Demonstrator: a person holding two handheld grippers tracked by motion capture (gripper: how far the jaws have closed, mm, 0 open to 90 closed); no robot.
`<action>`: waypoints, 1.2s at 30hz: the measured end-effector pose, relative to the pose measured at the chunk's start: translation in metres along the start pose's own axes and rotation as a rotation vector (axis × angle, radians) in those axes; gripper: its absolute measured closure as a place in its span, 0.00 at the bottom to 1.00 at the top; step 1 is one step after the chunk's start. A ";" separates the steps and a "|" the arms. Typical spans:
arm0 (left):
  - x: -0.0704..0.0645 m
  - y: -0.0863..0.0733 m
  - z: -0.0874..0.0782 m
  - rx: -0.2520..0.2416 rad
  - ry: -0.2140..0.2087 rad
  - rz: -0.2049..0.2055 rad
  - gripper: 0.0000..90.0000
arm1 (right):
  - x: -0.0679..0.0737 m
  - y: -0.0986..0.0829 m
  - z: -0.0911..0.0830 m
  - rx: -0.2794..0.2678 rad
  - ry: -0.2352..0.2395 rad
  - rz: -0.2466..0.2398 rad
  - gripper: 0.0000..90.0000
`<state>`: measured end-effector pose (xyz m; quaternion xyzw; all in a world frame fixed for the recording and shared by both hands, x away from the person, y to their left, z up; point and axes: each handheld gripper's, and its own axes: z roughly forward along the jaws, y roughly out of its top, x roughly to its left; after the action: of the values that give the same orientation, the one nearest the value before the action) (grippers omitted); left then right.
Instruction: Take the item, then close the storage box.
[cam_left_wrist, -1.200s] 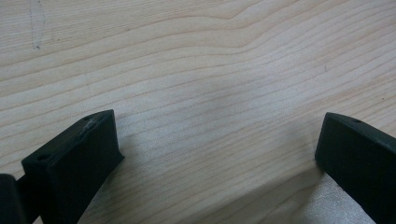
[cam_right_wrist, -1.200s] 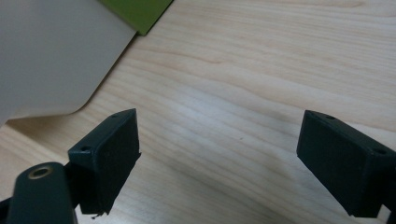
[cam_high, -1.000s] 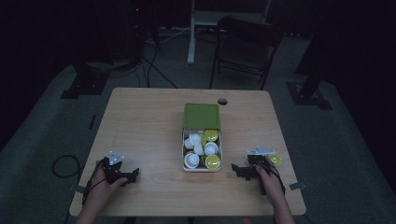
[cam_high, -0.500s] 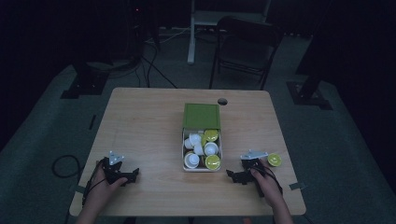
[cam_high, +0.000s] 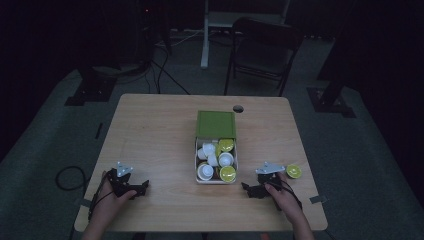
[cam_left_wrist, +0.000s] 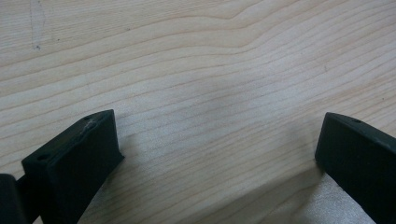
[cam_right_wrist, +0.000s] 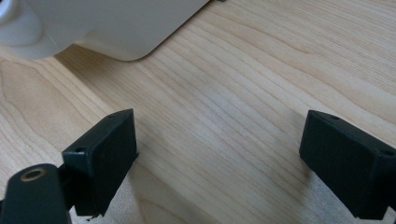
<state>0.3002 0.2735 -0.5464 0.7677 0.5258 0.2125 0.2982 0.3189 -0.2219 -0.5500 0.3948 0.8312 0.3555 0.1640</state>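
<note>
The right gripper (cam_high: 248, 188) stood wide open and empty just right of the box (cam_high: 216, 159). Approaching a cup (cam_high: 227, 173) squarely from above seemed best. The left gripper (cam_high: 140, 189) rested open, well left of it.

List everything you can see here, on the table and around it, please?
Table: one, light wood, centre.
Box: one, white with a green lid open, mid-table.
Capsules in box: several, white and yellow-green; exact count unclear.
Loose capsule: one, yellow-green, beside the right gripper.
Hole: one, dark, table's far edge.
Folding chair: one, dark, behind the table.
Cables: dark, on the floor.
Left gripper: black, open, near left corner.
Right gripper: black, open, near the box.
Hands: two, holding the grippers.
</note>
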 end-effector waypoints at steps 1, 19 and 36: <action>0.000 0.000 0.000 0.000 0.000 0.000 0.00 | 0.000 0.000 0.000 0.000 0.000 0.000 0.12; 0.000 0.000 0.000 0.002 -0.001 0.000 0.00 | 0.000 0.000 0.000 0.000 -0.001 -0.001 0.12; -0.019 0.001 0.000 0.006 -0.104 0.120 0.00 | 0.000 0.000 0.000 0.001 -0.001 0.001 0.12</action>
<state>0.2942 0.2551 -0.5455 0.8088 0.4633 0.1881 0.3095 0.3189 -0.2218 -0.5497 0.3954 0.8312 0.3548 0.1641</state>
